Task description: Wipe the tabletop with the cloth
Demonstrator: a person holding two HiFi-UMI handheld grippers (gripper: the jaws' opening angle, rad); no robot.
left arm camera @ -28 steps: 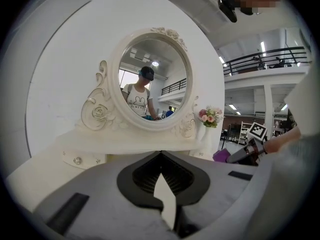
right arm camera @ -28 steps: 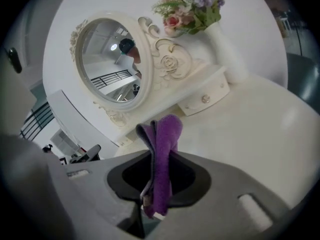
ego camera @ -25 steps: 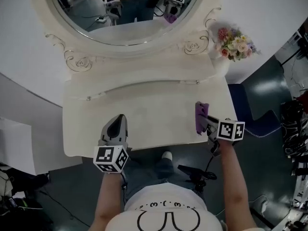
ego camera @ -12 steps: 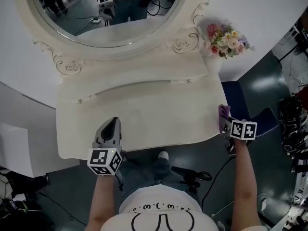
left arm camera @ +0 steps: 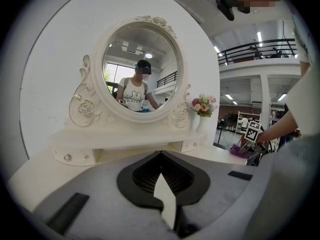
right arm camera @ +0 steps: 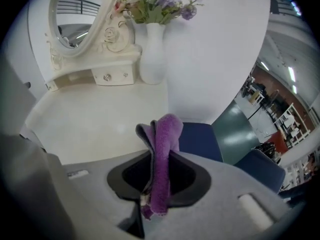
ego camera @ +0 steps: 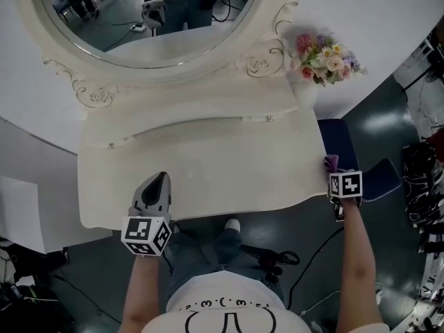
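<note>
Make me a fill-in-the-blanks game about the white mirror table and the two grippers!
1. The right gripper is shut on a ____ cloth.
2. The left gripper is shut and holds ____.
3. The white vase beside the mirror holds ____.
Missing words: purple; nothing; flowers.

Folded purple cloth (right arm camera: 162, 154) beside cream tabletop (ego camera: 208, 168)
</note>
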